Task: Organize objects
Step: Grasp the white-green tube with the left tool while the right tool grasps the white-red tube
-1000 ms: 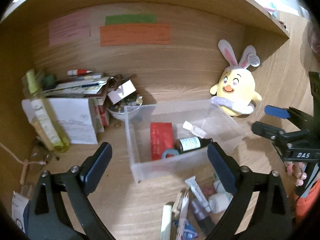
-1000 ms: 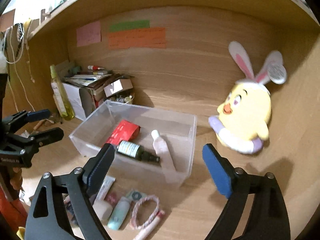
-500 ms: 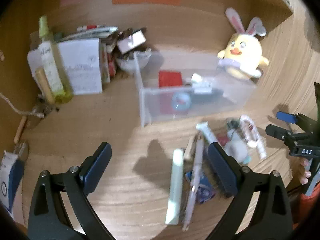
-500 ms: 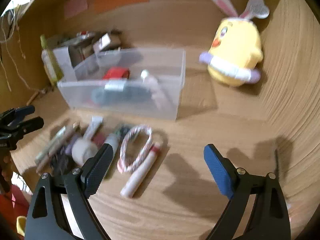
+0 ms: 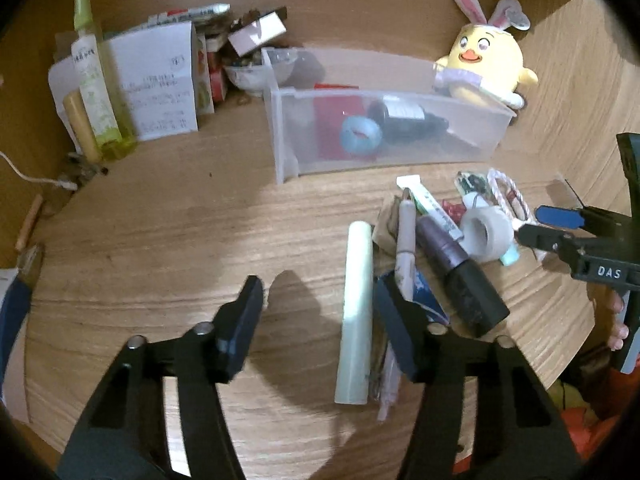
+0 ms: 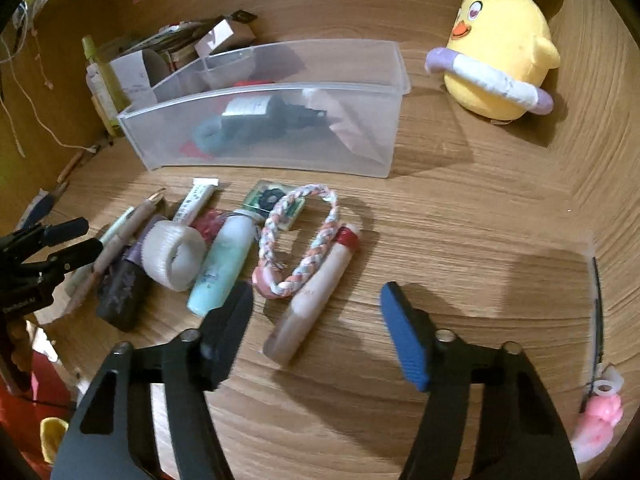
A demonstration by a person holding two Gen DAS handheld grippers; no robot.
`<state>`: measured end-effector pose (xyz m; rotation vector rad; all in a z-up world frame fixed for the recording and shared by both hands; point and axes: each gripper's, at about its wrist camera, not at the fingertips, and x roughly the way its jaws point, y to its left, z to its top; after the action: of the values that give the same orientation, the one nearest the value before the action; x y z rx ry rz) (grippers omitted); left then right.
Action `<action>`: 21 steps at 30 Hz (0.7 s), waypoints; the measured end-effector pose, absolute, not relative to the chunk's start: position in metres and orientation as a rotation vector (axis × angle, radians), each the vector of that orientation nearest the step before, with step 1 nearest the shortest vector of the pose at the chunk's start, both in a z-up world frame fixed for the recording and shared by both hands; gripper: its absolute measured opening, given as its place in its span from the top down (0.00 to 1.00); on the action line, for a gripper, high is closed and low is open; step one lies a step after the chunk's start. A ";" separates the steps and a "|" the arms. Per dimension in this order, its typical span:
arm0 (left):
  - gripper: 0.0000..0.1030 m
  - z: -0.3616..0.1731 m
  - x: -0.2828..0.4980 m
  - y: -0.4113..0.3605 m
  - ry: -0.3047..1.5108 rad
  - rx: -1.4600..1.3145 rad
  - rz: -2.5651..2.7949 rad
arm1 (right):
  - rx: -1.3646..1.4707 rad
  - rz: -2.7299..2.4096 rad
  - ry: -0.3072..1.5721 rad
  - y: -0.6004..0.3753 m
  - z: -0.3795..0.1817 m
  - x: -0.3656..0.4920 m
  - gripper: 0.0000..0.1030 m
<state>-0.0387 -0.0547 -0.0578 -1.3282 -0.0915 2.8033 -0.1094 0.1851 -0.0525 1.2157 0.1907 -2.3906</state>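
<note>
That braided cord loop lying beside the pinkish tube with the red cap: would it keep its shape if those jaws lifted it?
Probably not. The braided cord loop looks like soft woven yarn lying in an uneven curve, so it would likely sag and dangle. It seems light, and unlikely to roll. One end drapes against the pinkish tube, so lifting might nudge that tube, which could roll.

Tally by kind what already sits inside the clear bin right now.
Bottles: 2, a dark bottle and a pale bottle
Flat packets: 1, the red packet
Rings: 1, the blue ring
Total: 4 things in the clear bin
</note>
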 end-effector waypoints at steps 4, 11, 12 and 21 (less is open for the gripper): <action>0.53 -0.063 -0.039 -0.057 -0.108 -1.347 2.803 | 1.201 -2.418 0.235 0.188 -0.052 -0.109 0.61; 0.75 -0.064 -0.039 -0.066 -0.110 -1.330 2.839 | 1.179 -2.468 0.283 0.197 -0.052 -0.114 0.86; 0.80 -0.064 -0.040 -0.066 -0.103 -1.328 2.844 | 1.176 -2.471 0.281 0.198 -0.052 -0.115 0.86; 0.86 -0.053 -0.041 -0.079 -0.165 -1.276 2.886 | 1.100 -2.508 0.226 0.203 -0.037 -0.111 0.86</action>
<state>-0.0409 -0.0785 -0.0534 -1.2761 -0.1648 2.8859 -0.1106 0.2033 -0.0367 1.1003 0.2258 -2.5085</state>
